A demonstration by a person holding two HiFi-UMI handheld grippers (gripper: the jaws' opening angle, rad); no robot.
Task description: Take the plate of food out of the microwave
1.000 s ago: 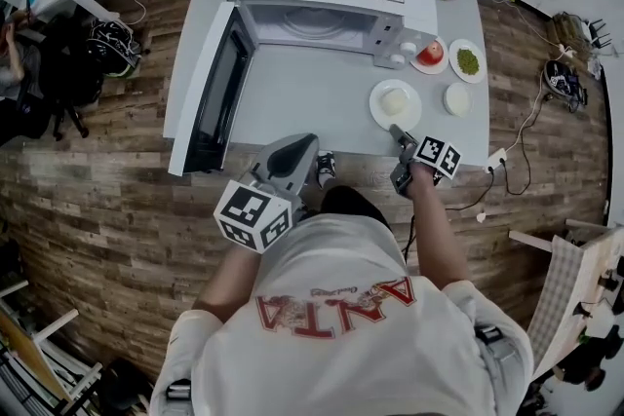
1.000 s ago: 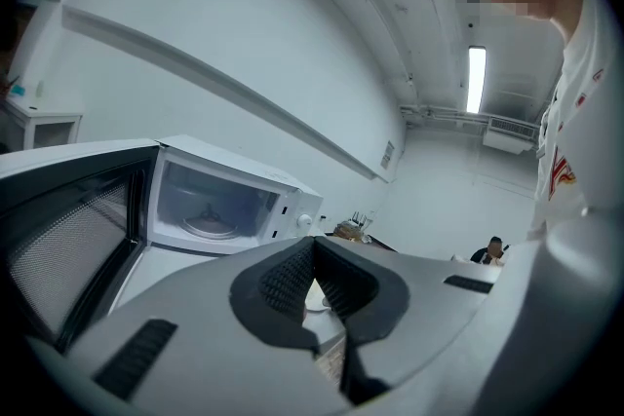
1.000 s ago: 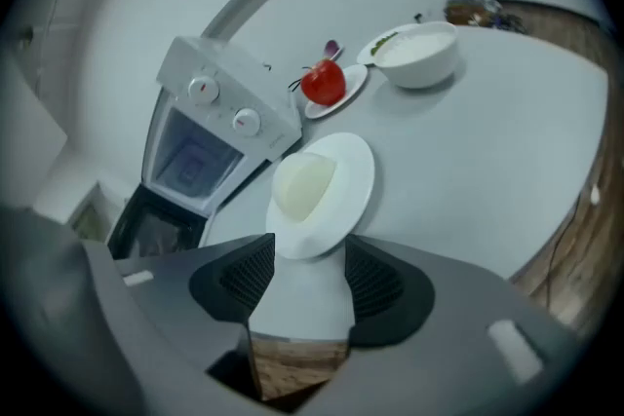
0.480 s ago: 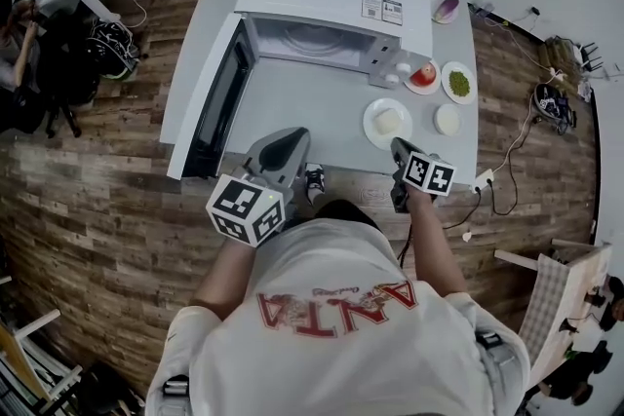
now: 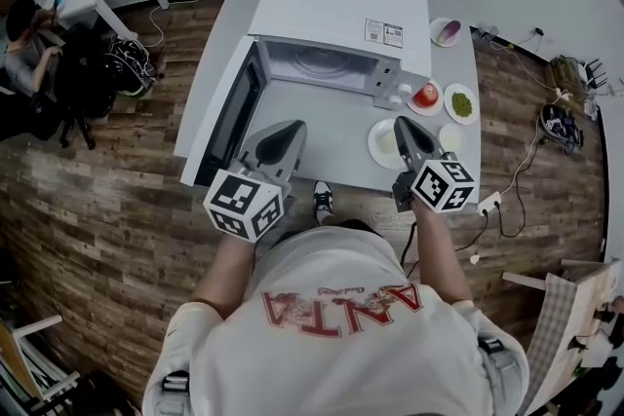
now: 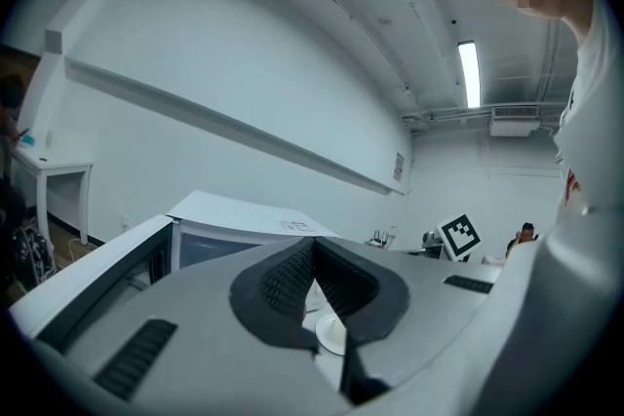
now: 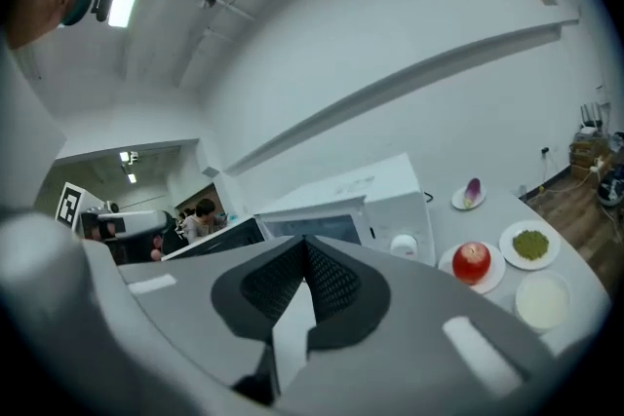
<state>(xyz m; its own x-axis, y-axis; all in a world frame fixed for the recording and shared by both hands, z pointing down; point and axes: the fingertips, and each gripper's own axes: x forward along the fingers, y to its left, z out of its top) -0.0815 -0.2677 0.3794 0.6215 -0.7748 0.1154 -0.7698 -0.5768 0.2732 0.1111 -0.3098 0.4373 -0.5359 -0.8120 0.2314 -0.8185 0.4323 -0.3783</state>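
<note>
Black ribbed fingers (image 7: 336,280) of the right gripper (image 5: 403,126) have just been closing and now meet tip to tip, clenched with nothing between them. On the left gripper (image 5: 291,128) the fingers are clenched on nothing as well. Both hang over the near part of the bench (image 5: 327,127), at lower centre of the head view.

The plate of food (image 5: 381,145) sits on the bench right of centre, its right part hidden by the right gripper's tip. It is well clear of the microwave (image 5: 336,10) at upper centre, whose cavity shows only the glass turntable (image 5: 327,63) and whose door (image 5: 222,124) stands open to the left.

The taking-out looks done; at most the door needs swinging shut. The plate is round, so it has no long axis. It lies flat, face up, with a pale lump in its middle.
</note>
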